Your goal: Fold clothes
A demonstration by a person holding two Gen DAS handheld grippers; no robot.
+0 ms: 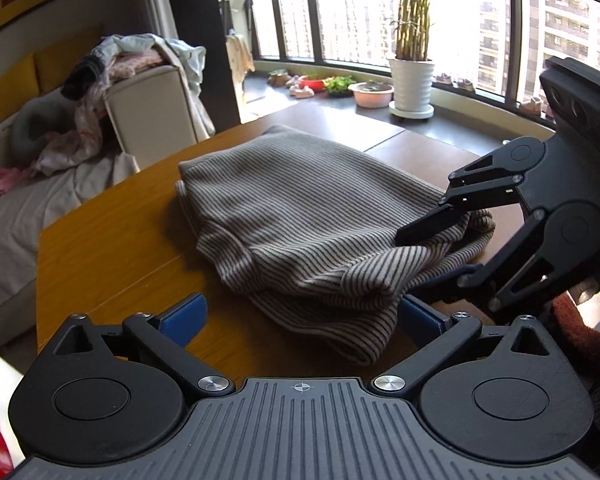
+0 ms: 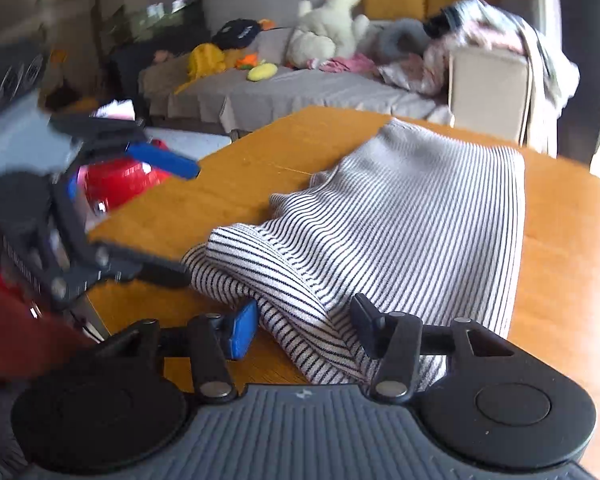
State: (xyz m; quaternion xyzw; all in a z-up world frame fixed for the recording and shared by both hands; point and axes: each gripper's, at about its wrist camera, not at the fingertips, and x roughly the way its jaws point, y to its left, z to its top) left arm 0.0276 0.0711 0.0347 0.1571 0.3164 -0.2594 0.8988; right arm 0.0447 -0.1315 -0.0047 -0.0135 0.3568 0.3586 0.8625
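At the lower left of the left wrist view, the left gripper (image 1: 300,316) is seen with jaws spread wide, holding nothing. The striped garment (image 1: 312,216), partly folded, lies mid-frame on the wooden table (image 1: 100,240), its long axis running from the near edge toward the upper left. At the right, its nearer corner is straddled by the right gripper (image 2: 304,330); whether its pads press the cloth cannot be told.

Legible text: none. A dark cushion (image 2: 236,32) on the sofa (image 2: 300,88) bears pale lettering, too blurred to read.
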